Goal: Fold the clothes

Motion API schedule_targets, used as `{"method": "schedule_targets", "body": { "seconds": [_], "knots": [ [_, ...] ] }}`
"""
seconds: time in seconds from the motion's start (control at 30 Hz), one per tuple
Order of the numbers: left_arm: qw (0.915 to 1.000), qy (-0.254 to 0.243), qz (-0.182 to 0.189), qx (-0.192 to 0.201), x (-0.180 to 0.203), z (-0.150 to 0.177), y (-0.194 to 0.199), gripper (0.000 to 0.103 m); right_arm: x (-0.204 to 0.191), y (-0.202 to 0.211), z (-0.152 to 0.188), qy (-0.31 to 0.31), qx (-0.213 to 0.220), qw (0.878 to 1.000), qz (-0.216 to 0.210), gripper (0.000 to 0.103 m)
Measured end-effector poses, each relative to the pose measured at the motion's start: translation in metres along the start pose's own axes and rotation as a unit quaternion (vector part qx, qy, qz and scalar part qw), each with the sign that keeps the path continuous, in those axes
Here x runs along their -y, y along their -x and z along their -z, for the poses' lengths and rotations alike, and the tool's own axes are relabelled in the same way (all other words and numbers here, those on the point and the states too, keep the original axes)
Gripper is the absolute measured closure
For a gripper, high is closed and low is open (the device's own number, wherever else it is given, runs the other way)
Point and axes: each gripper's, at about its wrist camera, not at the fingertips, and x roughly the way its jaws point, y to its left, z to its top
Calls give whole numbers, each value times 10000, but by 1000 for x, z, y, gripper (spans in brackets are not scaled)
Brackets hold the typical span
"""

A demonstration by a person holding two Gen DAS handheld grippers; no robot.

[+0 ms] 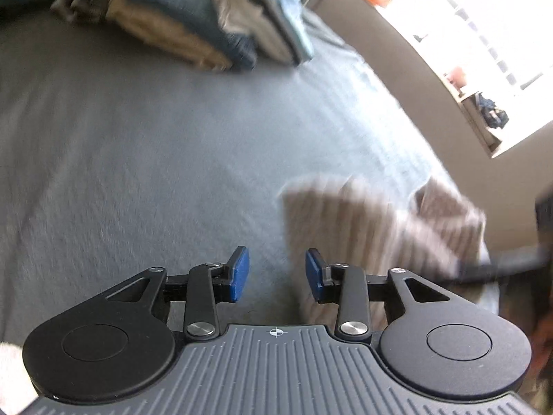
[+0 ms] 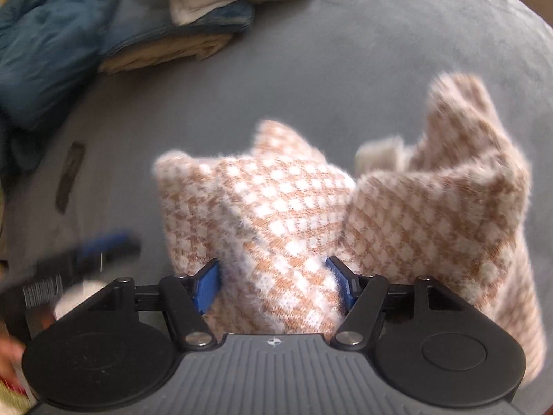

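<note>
Sweater (image 2: 293, 207) on bed (image 2: 345, 69), folded stack (image 2: 193, 20) behind

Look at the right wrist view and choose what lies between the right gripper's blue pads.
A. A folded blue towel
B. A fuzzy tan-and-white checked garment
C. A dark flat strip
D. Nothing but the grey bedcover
B: the checked garment bunches up between the pads of the right gripper, while the folded stack sits far off on the grey bedcover.
</note>
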Motion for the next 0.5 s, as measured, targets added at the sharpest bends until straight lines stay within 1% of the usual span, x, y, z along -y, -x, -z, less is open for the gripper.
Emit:
{"method": "schedule_targets", "body": {
  "seconds": [0.07, 0.1, 0.13, 0.17, 0.27, 0.33, 0.4, 0.5],
  "knots": [
    [9999, -38, 62, 126, -1, -9, 5, 58, -16, 5, 30, 188, 126, 9996, 141, 36],
    [9998, -80, 90, 156, 0, -9, 6, 53, -24, 7, 44, 288, 195, 9991, 230, 36],
    [9997, -148, 110, 129, -2, -9, -2, 51, -32, 9, 59, 389, 264, 9984, 319, 37],
    [9996, -223, 120, 80, -8, -10, -14, 51, -39, 11, 71, 444, 335, 9977, 399, 37],
    [9985, -465, 65, -269, -3, 3, -38, 51, -53, 19, 100, 509, 555, 9952, 622, 37],
    [9967, -666, -68, -470, 1, 15, -48, 51, -57, 22, 115, 443, 604, 9948, 686, 37],
    [9942, -882, -221, -568, 1, 29, -57, 51, -63, 18, 123, 480, 656, 9939, 743, 36],
    [9931, -928, -249, -668, 0, 36, -60, 51, -67, 22, 131, 562, 692, 9930, 778, 36]
  ]
}}
